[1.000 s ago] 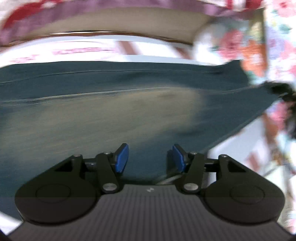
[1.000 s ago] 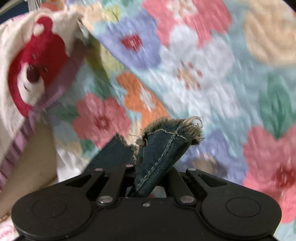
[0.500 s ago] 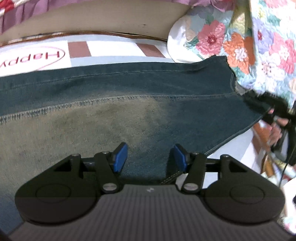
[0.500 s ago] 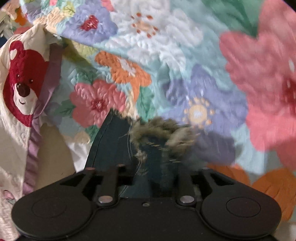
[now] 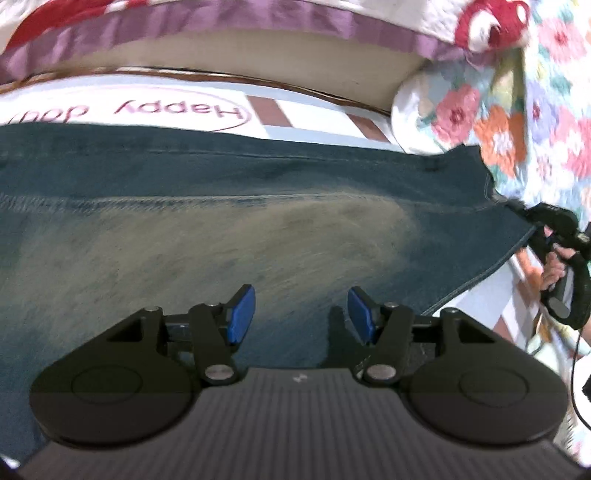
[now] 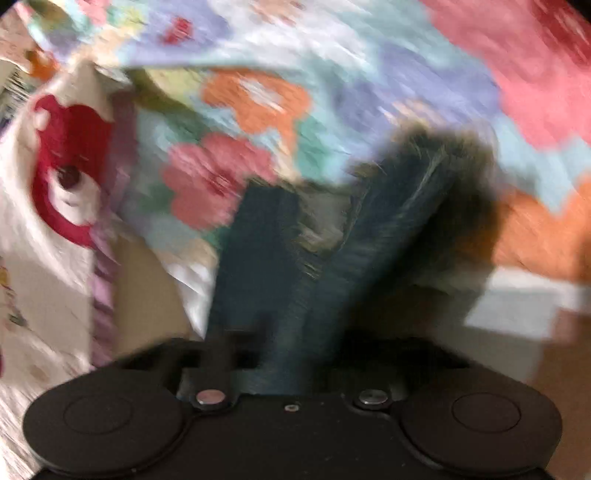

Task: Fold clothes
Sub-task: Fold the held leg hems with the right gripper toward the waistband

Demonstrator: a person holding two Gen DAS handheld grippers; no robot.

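Dark blue jeans (image 5: 258, 221) with a faded patch lie spread across the left wrist view. My left gripper (image 5: 301, 314) hovers just over the denim, open, its blue pads (image 5: 243, 312) apart with nothing between them. At the far right of that view my right gripper (image 5: 550, 221) pinches the frayed hem of the jeans, a hand behind it. In the blurred right wrist view the frayed hem (image 6: 406, 206) sticks up out of my right gripper (image 6: 295, 369), which is shut on it; the fingertips are hidden by the cloth.
A white mat with "Happy day" lettering (image 5: 177, 110) lies under the jeans. A floral quilt (image 5: 517, 122) is bunched at the right, and fills the right wrist view (image 6: 258, 103). A bear-print blanket with a purple border (image 5: 221, 18) lies beyond.
The right gripper has swung with the hem, and its view is now strongly blurred. The left gripper drifted slightly over the denim and stays open.
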